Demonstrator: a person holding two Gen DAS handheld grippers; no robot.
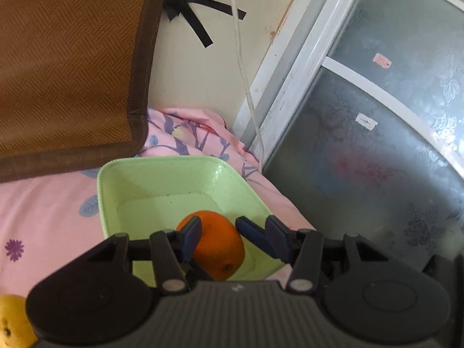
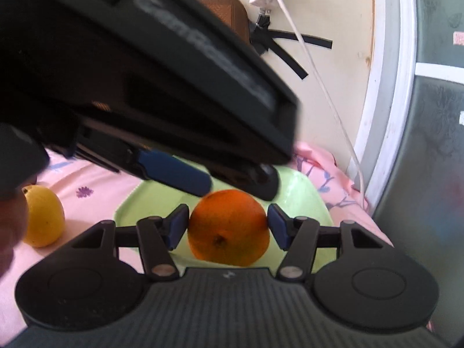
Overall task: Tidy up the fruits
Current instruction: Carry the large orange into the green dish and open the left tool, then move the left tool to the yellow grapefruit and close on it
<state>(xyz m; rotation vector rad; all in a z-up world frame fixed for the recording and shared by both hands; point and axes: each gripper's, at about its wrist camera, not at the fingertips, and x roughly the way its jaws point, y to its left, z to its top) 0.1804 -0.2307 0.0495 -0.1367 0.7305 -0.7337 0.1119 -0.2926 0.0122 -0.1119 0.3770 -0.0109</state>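
The right gripper (image 2: 227,226) is closed on the orange (image 2: 229,227), both blue pads touching its sides, and holds it above the green basket (image 2: 307,194) that sits on the pink flowered bed sheet (image 2: 95,185). The left gripper (image 1: 219,233) stands open over the same basket (image 1: 162,182); the orange (image 1: 220,246) shows between its fingers, apparently not pressed. A yellow fruit (image 2: 43,217) lies on the sheet beside the basket.
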